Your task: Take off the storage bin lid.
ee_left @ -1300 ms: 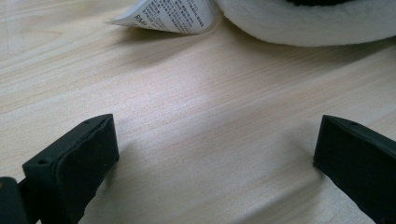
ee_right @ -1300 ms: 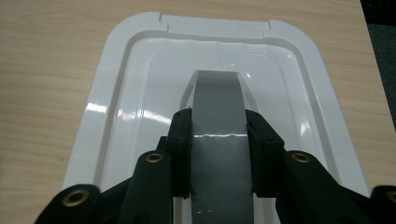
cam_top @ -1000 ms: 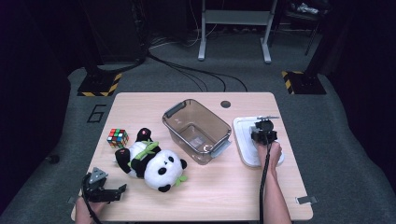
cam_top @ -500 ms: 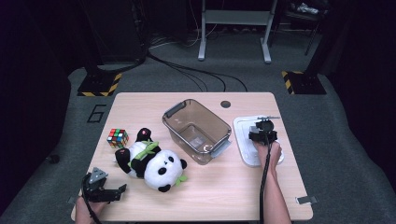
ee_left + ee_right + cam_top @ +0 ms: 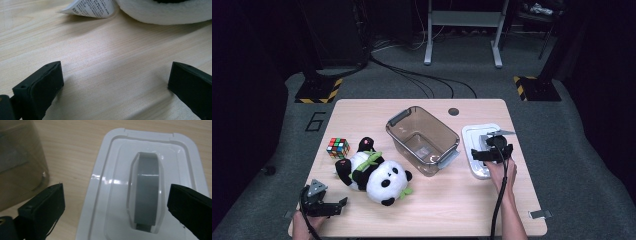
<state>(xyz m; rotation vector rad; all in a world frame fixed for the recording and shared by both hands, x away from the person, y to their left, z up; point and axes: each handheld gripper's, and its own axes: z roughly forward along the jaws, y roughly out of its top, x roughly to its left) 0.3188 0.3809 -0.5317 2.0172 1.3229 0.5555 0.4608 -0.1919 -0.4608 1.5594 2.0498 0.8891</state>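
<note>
Two grippers in play. Right gripper (image 5: 493, 152) hovers over the white lid (image 5: 478, 150) at the table's right side; its jaws have just been opening and now stand wide, nothing between them, the lid's grey handle (image 5: 146, 195) lying flat in its recess just ahead in the right gripper view. Left gripper (image 5: 323, 205) rests at the near left corner, jaws also wide and empty, a printed tag (image 5: 91, 7) and white plush beyond them.

Lid: judged light, stiff, glossy plastic, likely slippery on the flat. Best hold looks to be the grey handle across its narrow width, or the raised rim.

Containers: clear brownish bin (image 5: 423, 140) sits mid-table, just left of the lid, apart from it, open on top and apparently empty. Panda plush (image 5: 372, 172) lies near the bin's left; colour cube (image 5: 338, 148) beyond it on the table (image 5: 452, 205).
</note>
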